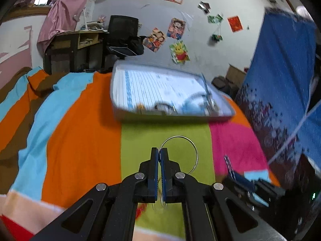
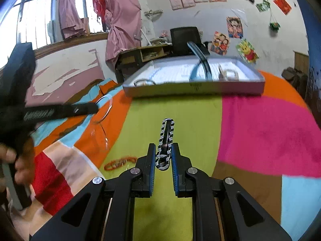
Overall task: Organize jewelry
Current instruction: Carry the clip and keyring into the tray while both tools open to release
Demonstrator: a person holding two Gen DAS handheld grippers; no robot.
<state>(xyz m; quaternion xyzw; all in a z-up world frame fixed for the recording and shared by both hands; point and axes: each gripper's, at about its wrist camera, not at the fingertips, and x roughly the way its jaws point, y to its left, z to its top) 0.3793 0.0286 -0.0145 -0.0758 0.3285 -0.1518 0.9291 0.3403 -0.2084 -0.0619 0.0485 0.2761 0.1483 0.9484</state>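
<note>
Bedspread [image 2: 172,108] in bright stripes carries the shallow tray [image 2: 192,89] at its far side, likely where the jewelry belongs. Left hand-held gripper [image 1: 159,154] is pinched tight on a thin silver bangle [image 1: 195,150], held clear for carrying. Right hand-held gripper [image 2: 163,150], narrowly set, clamps a striped hair clip [image 2: 166,138]. An orange bead bracelet [image 2: 120,162] lies loose below.

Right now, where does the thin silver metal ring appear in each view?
Left wrist view: the thin silver metal ring is centre, pinched in the left gripper.
Right wrist view: the ring is left, at the left gripper's tip.
Shared landmark: the grey tray beyond.
</note>
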